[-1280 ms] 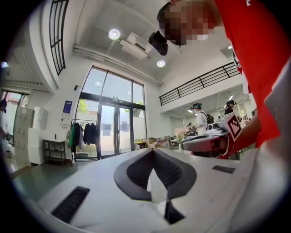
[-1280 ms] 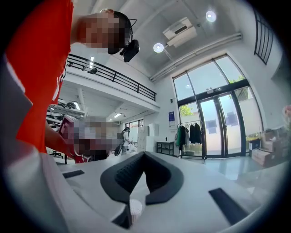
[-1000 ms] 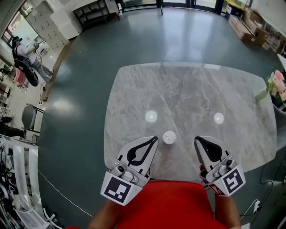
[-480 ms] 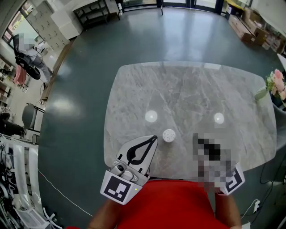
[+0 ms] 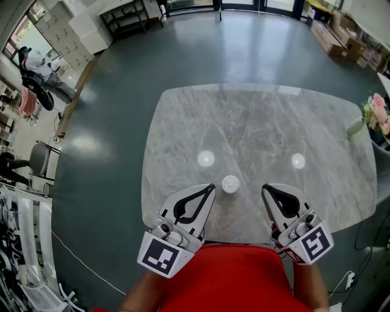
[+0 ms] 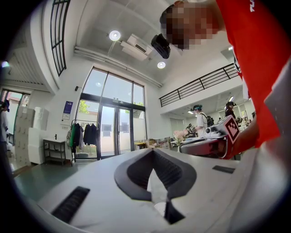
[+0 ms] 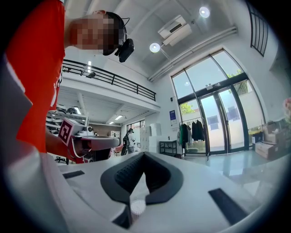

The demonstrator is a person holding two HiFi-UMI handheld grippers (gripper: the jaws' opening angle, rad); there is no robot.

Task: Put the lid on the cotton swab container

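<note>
Head view: small white container (image 5: 230, 184) upright on grey marble worktop (image 5: 256, 122), near front edge, dotted top facing up. Placed between left gripper (image 5: 211, 187) and right gripper (image 5: 264, 187), level with their tips, touching neither. Both pairs of jaws pressed fully together, holding nothing, pointing level across worktop.

Grey marble table (image 5: 256, 122) on dark glossy floor (image 5: 122, 122), 2 bright lamp glares on its top. Pink flowers (image 5: 379, 114) near its right corner; cardboard boxes (image 5: 334, 31) top right, black shelf rack (image 5: 125, 17) top left. Person (image 5: 38, 64) far left; clothes rail (image 6: 84, 135) just beside glass doors (image 6: 111, 132)
</note>
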